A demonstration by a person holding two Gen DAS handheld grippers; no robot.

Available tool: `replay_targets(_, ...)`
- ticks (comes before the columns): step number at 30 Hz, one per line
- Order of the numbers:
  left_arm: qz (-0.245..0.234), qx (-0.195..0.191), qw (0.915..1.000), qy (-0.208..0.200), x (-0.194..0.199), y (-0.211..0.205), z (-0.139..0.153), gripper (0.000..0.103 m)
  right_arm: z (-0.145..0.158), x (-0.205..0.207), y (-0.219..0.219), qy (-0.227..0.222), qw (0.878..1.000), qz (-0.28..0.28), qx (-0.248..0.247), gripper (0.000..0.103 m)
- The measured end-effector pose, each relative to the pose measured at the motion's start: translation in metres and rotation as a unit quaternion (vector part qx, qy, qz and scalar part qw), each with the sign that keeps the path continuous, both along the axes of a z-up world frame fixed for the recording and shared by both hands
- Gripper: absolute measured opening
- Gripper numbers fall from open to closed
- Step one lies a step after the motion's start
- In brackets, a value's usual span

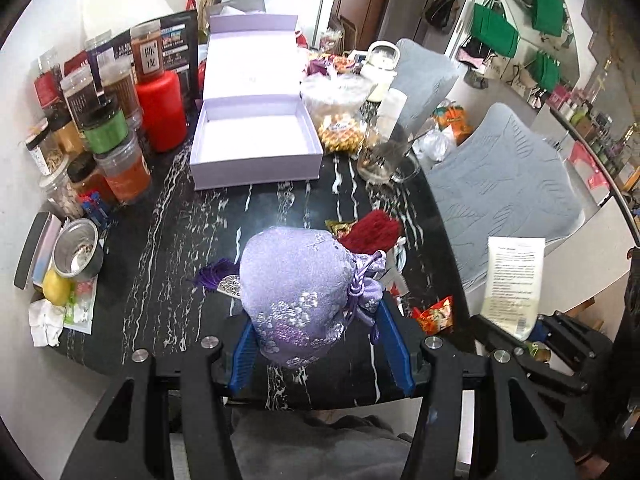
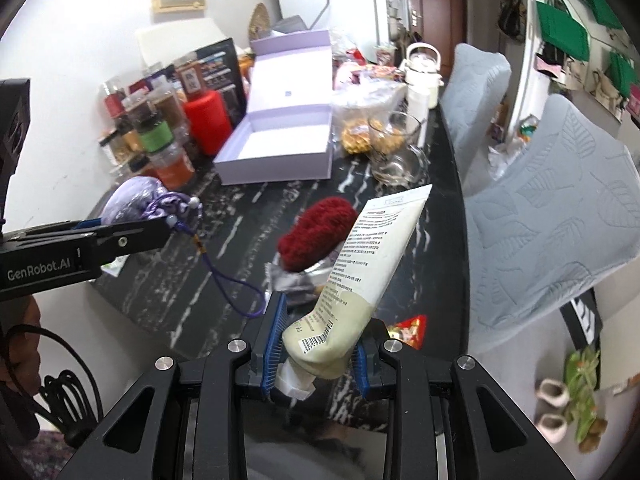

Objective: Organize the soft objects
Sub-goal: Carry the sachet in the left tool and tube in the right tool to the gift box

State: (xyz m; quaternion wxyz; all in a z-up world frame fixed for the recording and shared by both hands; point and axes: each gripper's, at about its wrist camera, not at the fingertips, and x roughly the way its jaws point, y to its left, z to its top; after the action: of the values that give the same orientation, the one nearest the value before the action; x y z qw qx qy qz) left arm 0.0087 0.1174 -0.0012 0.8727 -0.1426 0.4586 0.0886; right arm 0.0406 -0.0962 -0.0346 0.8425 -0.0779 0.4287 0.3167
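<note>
Pouch [image 1: 296, 296]: shiny brocade cloth. Tube [image 2: 360, 268]: smooth matt plastic. Table [image 1: 180, 216]: glossy black marble.

A shiny purple pouch [image 1: 296, 292] with silver flowers, fat and round, tied shut with a purple cord. Held up above the dark table [image 1: 168, 240], squeezed between two blue pads. A thin purple loop hanging down from its knot.

A soft cream tube [image 2: 360, 276] with small black print and a barcode. Pinched near its cap end, flat end tilted up and away. Also up off the table.

A fuzzy dark red thing [image 2: 316, 232], lying on the table on a bit of silver wrap. Farther back, a pale purple box [image 1: 256, 140], lid up, nothing seen inside.
</note>
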Motion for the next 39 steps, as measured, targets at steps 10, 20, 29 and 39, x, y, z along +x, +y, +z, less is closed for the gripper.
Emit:
replay_targets(10,-0.009,-0.008,0.9996,-0.025,0.016,0.020,0.020,0.054,0.014,0.007,0.030,-0.011,1.000,0.022,0.010,0.029)
replay_targets(20,-0.011,-0.004,0.9994,-0.034,0.042,0.058,0.034,0.054,0.029,0.036,0.074,-0.023,0.999,0.034,0.016,0.029)
replay_targets(29,-0.004,0.008,0.9987,-0.051,0.071,0.099,0.050,0.054,0.048,0.064,0.121,-0.047,0.997,0.052,0.023,0.029)
replay_targets(39,-0.010,0.016,0.9980,-0.060,0.101,0.138,0.062,0.054,0.064,0.093,0.164,-0.065,0.995,0.072,0.020,0.029)
